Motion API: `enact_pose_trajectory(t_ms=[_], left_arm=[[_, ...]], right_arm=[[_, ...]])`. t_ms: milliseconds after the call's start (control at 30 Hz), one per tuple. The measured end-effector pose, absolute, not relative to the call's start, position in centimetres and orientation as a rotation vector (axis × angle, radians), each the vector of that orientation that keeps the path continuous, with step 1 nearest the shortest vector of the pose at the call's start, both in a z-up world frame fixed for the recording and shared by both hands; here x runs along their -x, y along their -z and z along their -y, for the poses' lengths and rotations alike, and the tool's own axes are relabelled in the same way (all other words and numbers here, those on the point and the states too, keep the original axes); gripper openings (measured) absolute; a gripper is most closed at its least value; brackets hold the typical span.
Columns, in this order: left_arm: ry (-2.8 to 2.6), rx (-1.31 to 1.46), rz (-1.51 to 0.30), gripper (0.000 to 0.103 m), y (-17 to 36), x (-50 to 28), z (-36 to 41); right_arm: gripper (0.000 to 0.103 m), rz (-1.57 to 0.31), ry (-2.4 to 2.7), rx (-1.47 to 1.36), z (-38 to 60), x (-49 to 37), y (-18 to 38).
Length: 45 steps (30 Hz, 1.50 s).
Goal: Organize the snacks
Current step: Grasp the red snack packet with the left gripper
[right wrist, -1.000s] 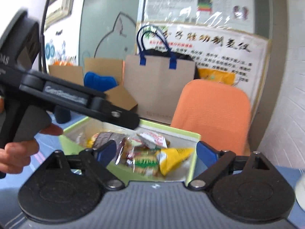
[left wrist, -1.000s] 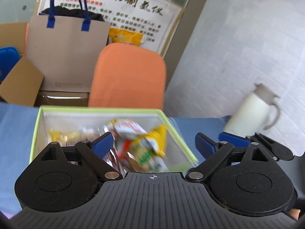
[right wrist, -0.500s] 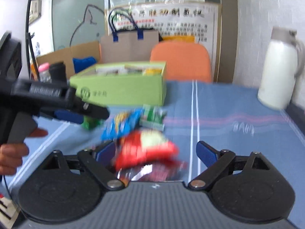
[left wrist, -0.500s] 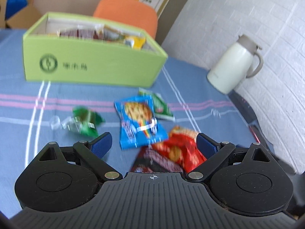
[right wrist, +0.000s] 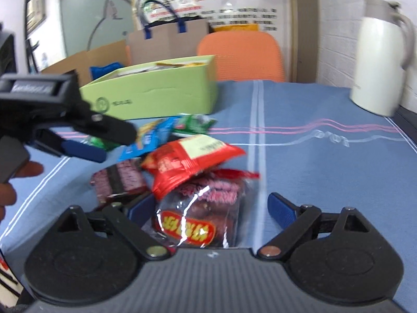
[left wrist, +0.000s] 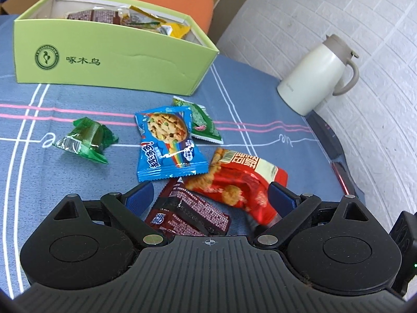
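A: We have both grippers low over the blue tablecloth (left wrist: 260,83). What sits under our left gripper (left wrist: 211,198)?

B: Its jaws stand spread wide, pinching nothing. Between the blue pads we see a dark maroon packet (left wrist: 187,216) and the lower end of the red snack bag (left wrist: 242,182), both lying flat on the cloth.

A: And our right gripper (right wrist: 211,208)?

B: Also spread wide and empty. A clear pack with a red label (right wrist: 198,219) lies on the cloth between its fingers, closer to the left one; we cannot tell whether that pad touches it.

A: Where are the other loose snacks?

B: Beyond the red bag lies the blue cookie packet (left wrist: 166,143), overlapping a green sachet (left wrist: 206,125). A green wrapped candy (left wrist: 83,140) sits apart, to the left.

A: And the box?

B: The green box (left wrist: 109,60) stands farther back, open on top, with several packets already inside. A white jug (left wrist: 318,75) stands well off to its right, near the wall.
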<state>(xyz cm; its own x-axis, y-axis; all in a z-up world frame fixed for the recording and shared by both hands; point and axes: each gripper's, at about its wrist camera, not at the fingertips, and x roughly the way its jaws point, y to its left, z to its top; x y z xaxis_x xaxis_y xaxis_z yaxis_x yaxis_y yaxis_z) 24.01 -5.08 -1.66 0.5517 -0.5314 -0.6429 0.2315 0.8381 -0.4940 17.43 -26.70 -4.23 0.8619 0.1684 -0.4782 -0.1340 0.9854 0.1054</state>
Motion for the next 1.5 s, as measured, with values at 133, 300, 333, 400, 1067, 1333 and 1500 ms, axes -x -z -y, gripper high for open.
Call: enact_pose_trajectory(t_ms=[133,300,333,400,1067,1333,1500], left_arm=[[0.515,0.442,-0.911,0.084,1.6,-24.4,5.7],[0.547,0.597,-1.002,0.084,1.9,-25.1,6.4],[0.545,0.616,-1.018,0.084,2.0,-25.4,6.5],[0.527,0.624,-1.033,0.083,2.2,-25.9,7.0],[0.512,0.547,-1.073,0.082,4.3,-31.7,9.1],[0.537,0.487,-1.061,0.045,4.2,-30.5,9.8],[0.589,0.543,-0.992,0.035,1.5,-28.9,8.2]], right_arm=[[0.092,-0.485,-0.175,-0.047,27.6,-16.6,3.1],[0.092,-0.428,-0.301,0.162,26.6,-17.7,0.0],[0.092,-0.431,-0.322,0.189,26.4,-18.3,-0.2],[0.092,-0.442,-0.360,0.227,26.1,-19.8,-0.1],[0.092,-0.501,-0.424,0.097,25.7,-23.5,2.3],[0.069,-0.531,-0.433,0.106,24.9,-24.6,2.6],[0.062,-0.454,-0.377,0.165,24.1,-22.2,0.3]])
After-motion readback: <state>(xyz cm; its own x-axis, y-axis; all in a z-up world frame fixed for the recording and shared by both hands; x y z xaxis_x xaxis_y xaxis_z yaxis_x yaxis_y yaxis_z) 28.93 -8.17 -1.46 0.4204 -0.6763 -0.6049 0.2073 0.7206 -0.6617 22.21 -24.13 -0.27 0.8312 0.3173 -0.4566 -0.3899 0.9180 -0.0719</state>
